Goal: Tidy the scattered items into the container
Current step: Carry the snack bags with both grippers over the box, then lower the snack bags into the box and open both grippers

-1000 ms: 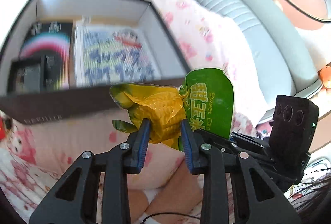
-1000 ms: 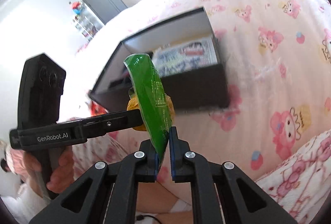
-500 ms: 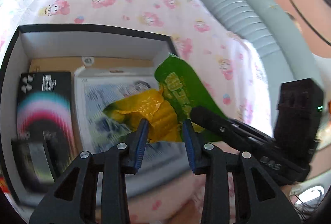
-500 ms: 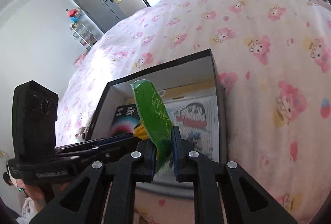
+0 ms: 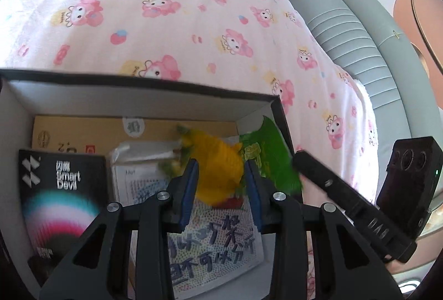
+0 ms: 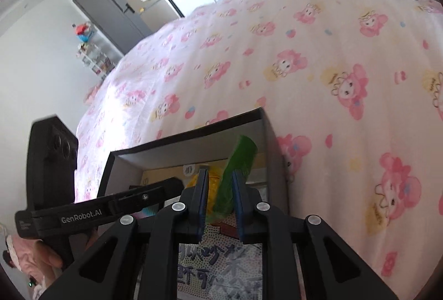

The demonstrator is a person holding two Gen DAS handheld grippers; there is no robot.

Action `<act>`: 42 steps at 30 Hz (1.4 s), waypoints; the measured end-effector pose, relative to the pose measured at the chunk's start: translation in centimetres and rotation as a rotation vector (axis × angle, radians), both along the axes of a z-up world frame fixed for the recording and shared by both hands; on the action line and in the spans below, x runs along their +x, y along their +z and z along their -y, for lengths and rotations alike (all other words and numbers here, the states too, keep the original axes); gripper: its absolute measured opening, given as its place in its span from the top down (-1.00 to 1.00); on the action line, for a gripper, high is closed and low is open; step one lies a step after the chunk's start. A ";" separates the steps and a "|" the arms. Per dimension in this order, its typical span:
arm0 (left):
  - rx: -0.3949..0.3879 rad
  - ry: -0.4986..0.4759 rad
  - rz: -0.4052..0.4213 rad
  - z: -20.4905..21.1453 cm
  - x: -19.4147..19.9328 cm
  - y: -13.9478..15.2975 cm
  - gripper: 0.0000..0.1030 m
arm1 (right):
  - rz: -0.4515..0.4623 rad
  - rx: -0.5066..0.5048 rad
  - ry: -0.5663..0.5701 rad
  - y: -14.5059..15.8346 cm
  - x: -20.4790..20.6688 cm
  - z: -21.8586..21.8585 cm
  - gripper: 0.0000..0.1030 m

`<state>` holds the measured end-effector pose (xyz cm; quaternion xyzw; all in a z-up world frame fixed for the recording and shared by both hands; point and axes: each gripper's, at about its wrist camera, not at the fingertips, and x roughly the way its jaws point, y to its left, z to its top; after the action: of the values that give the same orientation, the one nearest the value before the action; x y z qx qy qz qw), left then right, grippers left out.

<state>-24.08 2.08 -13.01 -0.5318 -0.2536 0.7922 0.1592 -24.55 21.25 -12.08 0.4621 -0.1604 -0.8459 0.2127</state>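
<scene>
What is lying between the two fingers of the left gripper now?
In the left wrist view, the yellow part of the sweet corn packet sits between the fingers of the left gripper, above the open box.

The corn packet [image 5: 218, 161] is blurred, its print unreadable. The box [image 5: 138, 95] is cut off at the lower edge, and the claw fingers [image 5: 188, 189] hide part of the booklet [image 5: 221, 239].

Left wrist view: close above open box [image 5: 138, 95], tilted down into it, bedspread [image 5: 166, 9] beyond. Right wrist view: close over box [image 6: 193, 136] right side, tilted down. Shared: box interior, bedspread.
</scene>
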 end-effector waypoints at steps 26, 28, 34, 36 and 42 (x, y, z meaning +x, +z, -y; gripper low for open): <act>-0.084 0.013 -0.043 -1.2 -2.6 0.9 0.35 | 0.015 0.019 -0.101 -2.2 -1.8 -2.5 0.74; -0.070 -0.010 0.004 -1.9 -3.2 -0.2 0.35 | 0.021 0.028 -0.091 -2.5 -2.0 -2.2 0.74; -0.073 -0.020 -0.016 -3.2 -3.0 -0.4 0.29 | 0.030 0.064 -0.090 -2.9 -2.1 -1.8 0.73; -0.025 -0.015 -0.024 -3.1 -2.5 0.1 0.29 | 0.040 0.063 -0.082 -3.1 -2.2 -1.7 0.73; -0.060 -0.028 0.009 -3.7 -2.3 0.2 0.29 | 0.062 0.080 -0.075 -3.4 -2.4 -1.5 0.72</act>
<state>-26.40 5.74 -12.85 -0.5433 -0.2232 0.7947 0.1533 -27.00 22.77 -15.44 0.4900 -0.1502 -0.8442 0.1572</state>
